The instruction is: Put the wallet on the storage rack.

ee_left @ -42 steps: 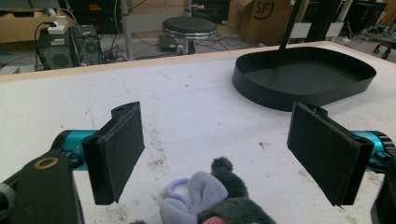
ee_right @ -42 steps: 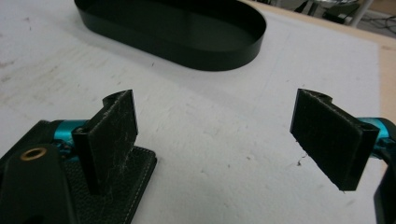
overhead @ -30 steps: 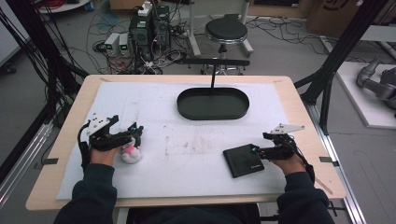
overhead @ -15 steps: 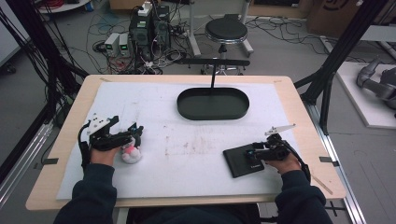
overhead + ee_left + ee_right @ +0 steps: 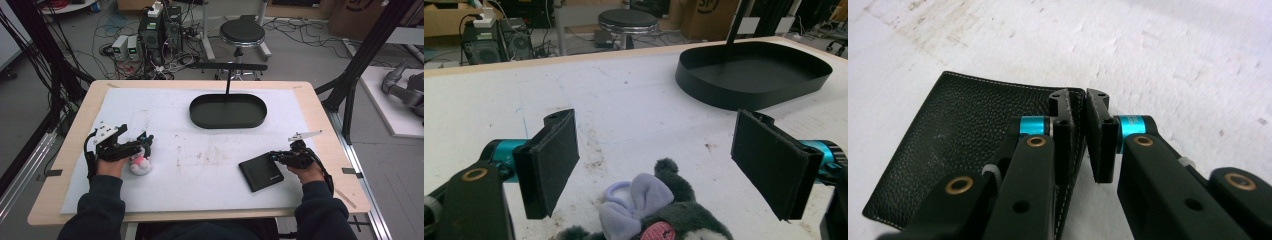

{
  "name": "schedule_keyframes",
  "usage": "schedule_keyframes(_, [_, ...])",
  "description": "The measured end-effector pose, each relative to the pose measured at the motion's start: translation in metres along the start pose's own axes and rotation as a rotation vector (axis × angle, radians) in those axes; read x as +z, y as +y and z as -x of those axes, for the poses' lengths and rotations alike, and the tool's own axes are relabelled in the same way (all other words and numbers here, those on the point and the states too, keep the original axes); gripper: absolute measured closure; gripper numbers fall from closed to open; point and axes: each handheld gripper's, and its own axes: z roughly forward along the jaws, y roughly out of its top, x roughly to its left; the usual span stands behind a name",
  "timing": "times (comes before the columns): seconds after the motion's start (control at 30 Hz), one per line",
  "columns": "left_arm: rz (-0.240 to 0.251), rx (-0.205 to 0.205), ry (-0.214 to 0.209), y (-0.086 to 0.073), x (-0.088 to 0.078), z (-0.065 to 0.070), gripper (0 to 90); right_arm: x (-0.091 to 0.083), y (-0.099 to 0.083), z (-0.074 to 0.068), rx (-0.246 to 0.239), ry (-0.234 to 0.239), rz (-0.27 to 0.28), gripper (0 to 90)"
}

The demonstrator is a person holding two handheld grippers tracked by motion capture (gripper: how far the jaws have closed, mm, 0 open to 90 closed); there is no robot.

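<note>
A black leather wallet (image 5: pixel 261 172) (image 5: pixel 963 140) lies flat on the white mat at the right front. My right gripper (image 5: pixel 275 156) (image 5: pixel 1082 135) has just been closing its jaws, and they now stand shut on the wallet's right edge, the stitched rim pinched between the pads. At the left front, my left gripper (image 5: pixel 144 143) (image 5: pixel 663 160) is open and low over the mat. A small grey and white plush toy (image 5: pixel 140 164) (image 5: pixel 654 215) with a lilac bow lies just in front of and below its wide-apart pads, untouched.
A black oval tray (image 5: pixel 227 123) (image 5: pixel 749 97) stands empty at the back middle of the mat, with a black stand rising behind it. Stained white mat (image 5: pixel 210 150) stretches between the two hands. A stool and cables are on the floor beyond the table.
My right gripper has shifted left onto the wallet's right edge and its jaws have gone from wide apart to pinched on it. The left hand and plush toy have stayed put.
</note>
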Motion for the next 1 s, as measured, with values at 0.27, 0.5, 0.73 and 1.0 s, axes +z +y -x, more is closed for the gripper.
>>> schedule_keyframes(0.27, [0.002,-0.003,0.002,0.000,0.000,-0.001,18.9,-0.025,-0.001,0.012,0.086,-0.201,0.158,84.4])
schedule_keyframes(0.5, [0.001,0.002,0.002,0.000,0.000,0.000,18.9,-0.032,-0.008,0.024,0.150,-0.355,0.152,82.2])
schedule_keyframes(0.73, [0.000,0.000,0.001,0.000,0.000,0.000,19.1,-0.017,-0.003,0.011,0.105,-0.384,0.117,35.7])
schedule_keyframes(1.0, [0.000,0.001,0.001,0.000,0.000,0.000,19.0,0.018,0.009,-0.026,-0.063,-0.278,0.064,23.3])
